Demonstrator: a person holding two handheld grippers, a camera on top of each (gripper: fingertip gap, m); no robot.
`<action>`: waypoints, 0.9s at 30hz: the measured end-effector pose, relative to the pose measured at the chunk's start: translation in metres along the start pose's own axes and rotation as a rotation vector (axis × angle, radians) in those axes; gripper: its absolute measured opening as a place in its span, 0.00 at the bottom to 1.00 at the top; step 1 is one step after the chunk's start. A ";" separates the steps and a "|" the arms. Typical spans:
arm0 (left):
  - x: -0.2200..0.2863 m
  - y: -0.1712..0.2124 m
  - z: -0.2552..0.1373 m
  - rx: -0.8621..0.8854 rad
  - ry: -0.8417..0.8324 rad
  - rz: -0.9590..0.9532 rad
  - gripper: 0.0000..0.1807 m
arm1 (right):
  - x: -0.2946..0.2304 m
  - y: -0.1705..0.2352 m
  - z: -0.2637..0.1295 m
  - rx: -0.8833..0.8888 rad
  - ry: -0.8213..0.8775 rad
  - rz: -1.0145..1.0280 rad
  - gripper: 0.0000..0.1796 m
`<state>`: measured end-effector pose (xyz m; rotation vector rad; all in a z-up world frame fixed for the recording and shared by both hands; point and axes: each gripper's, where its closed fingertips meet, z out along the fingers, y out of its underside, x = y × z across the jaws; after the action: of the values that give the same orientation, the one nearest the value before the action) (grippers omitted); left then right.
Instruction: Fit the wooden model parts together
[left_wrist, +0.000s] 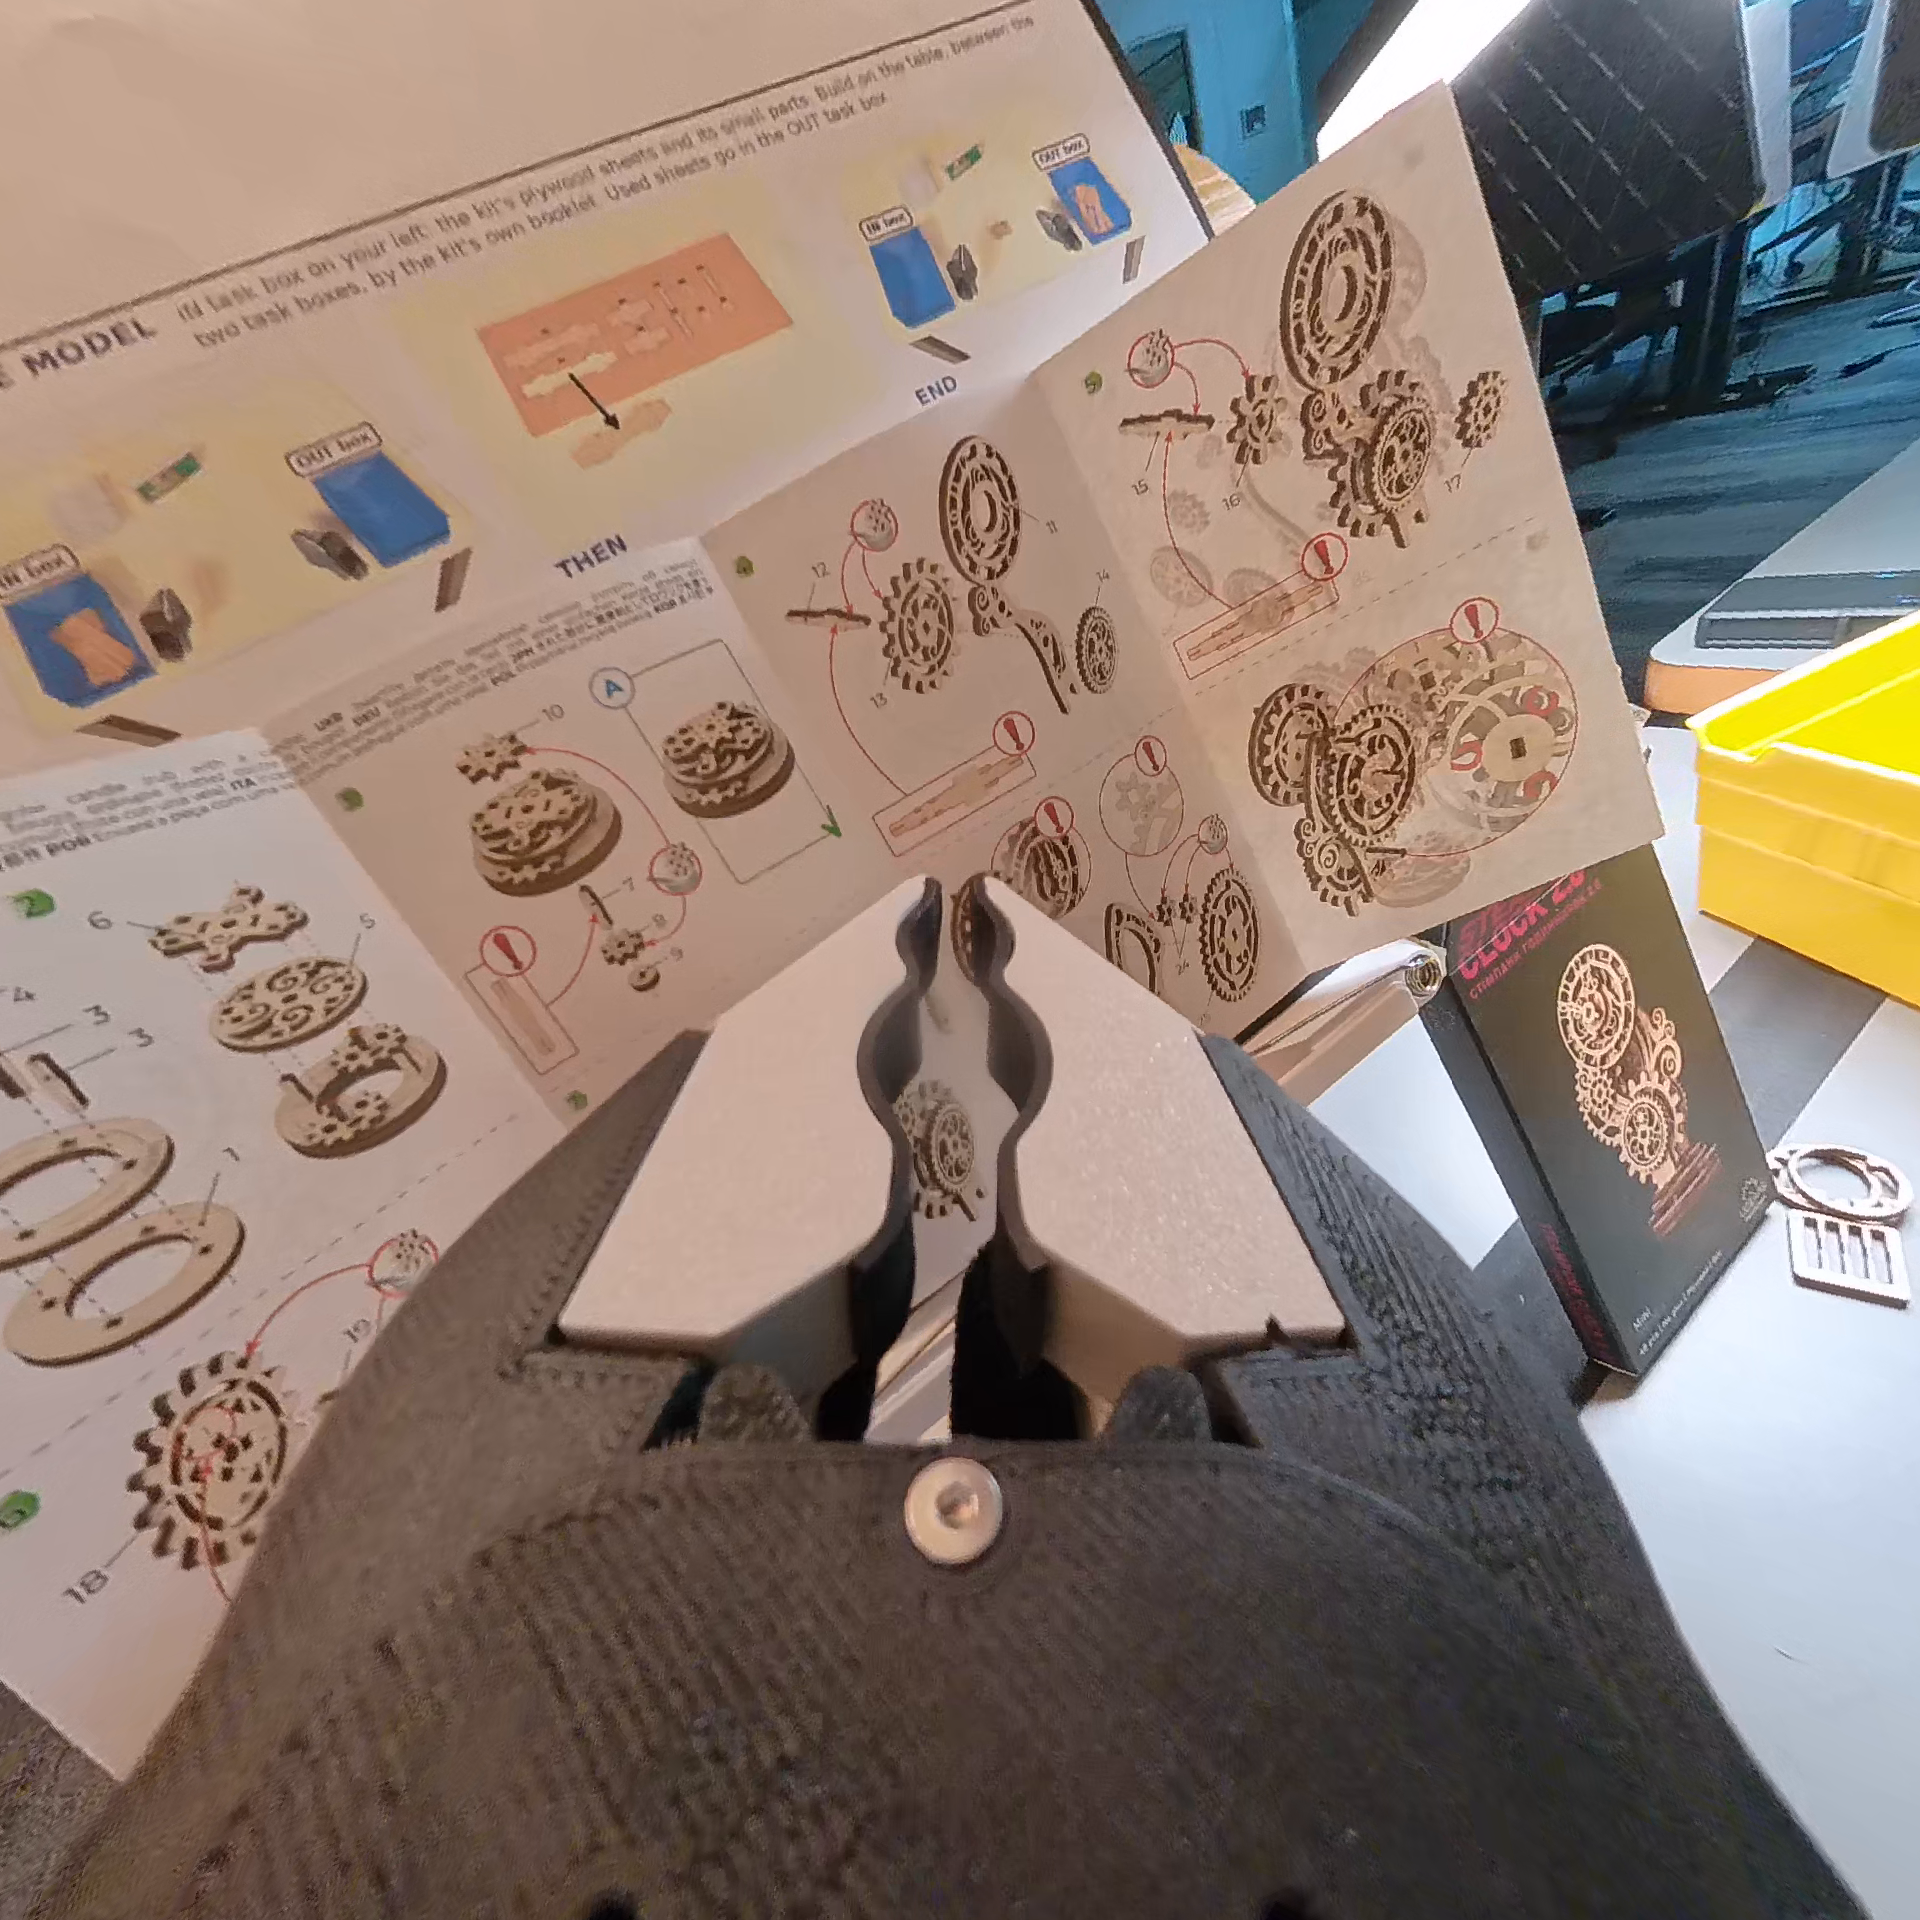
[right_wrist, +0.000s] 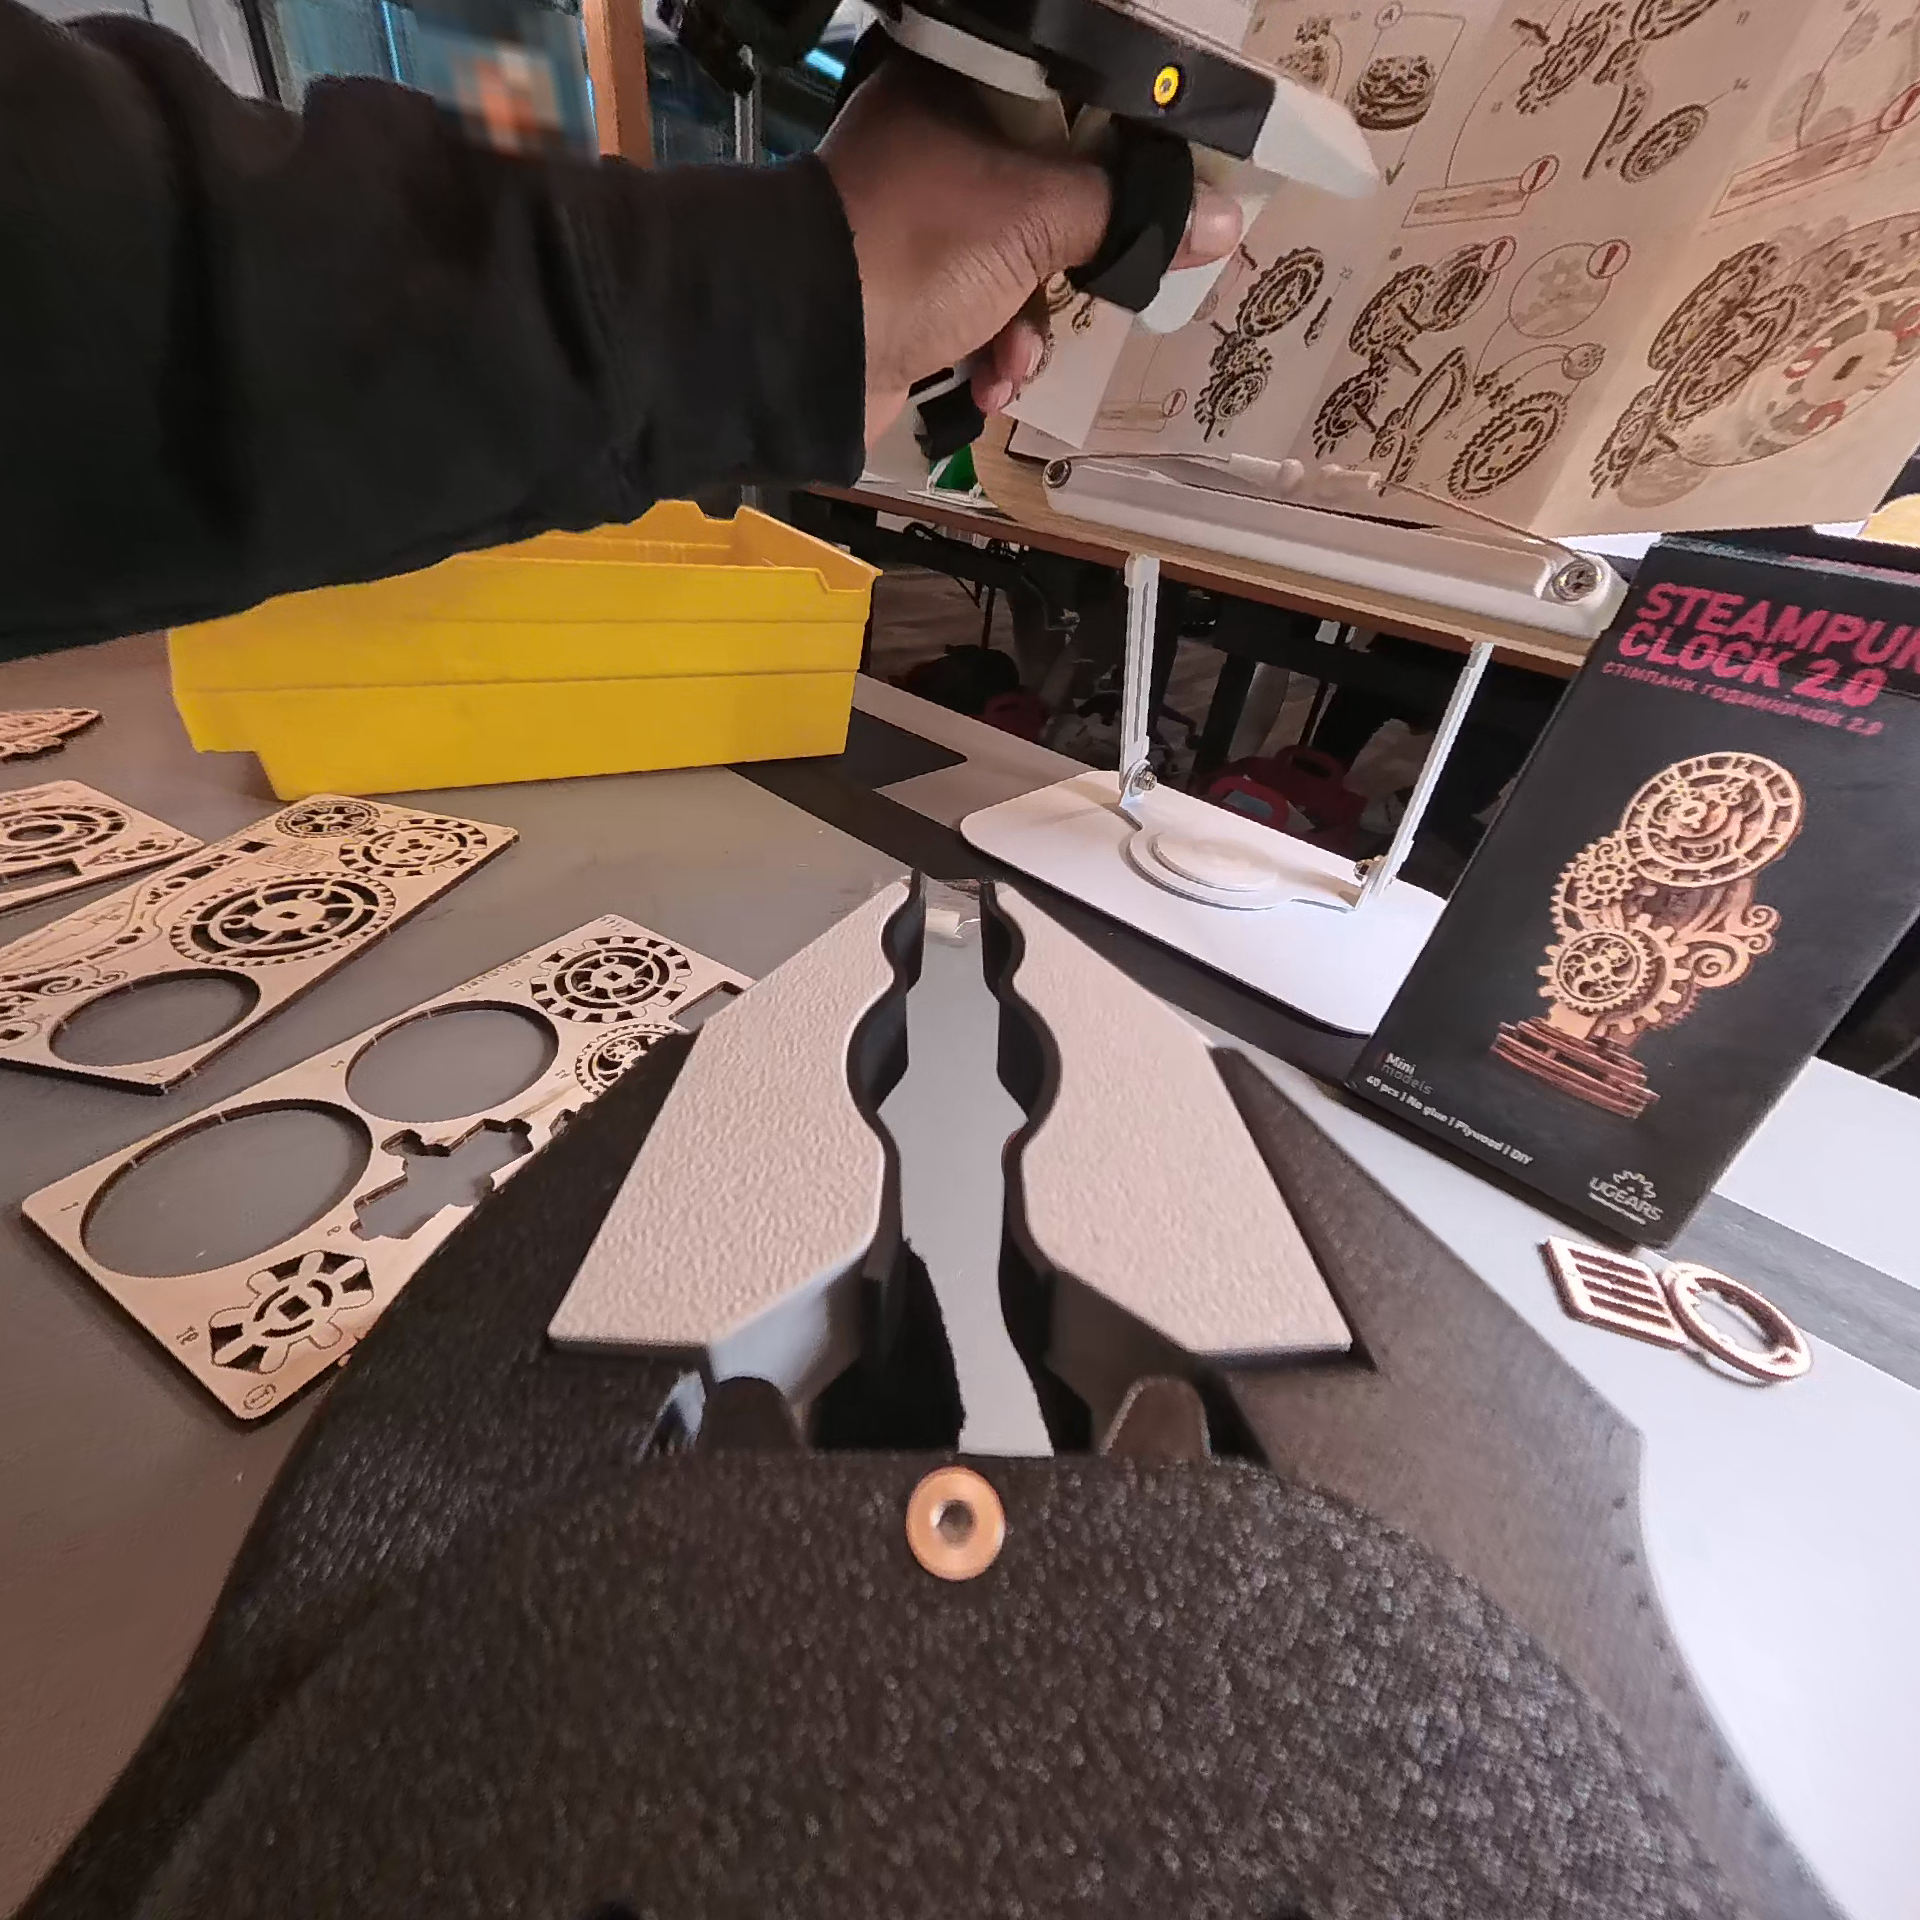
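While the left gripper is hovering raised before the folded instruction booklet, its fingers are sitting nearly closed on nothing. The right gripper is hanging low over the desk, fingers slightly parted and empty. Left of those fingers, plywood sheets are lying flat before a yellow bin; right of them a black kit box is standing, with two small wooden pieces lying beside it.

Yellow bin, black box
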<state>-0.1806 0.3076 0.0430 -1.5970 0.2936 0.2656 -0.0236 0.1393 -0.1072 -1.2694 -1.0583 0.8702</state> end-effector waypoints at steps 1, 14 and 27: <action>-0.001 -0.002 0.001 0.004 -0.002 0.006 0.02 | -0.001 0.001 0.000 -0.001 -0.001 -0.002 0.05; 0.006 -0.029 0.010 0.025 0.016 0.008 0.01 | 0.005 0.004 -0.001 -0.009 0.003 0.023 0.05; 0.000 -0.025 0.007 -0.004 0.031 0.043 0.00 | 0.004 0.004 -0.003 -0.005 0.002 0.015 0.04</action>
<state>-0.1723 0.3159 0.0661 -1.6012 0.3511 0.2748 -0.0197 0.1423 -0.1108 -1.2840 -1.0510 0.8774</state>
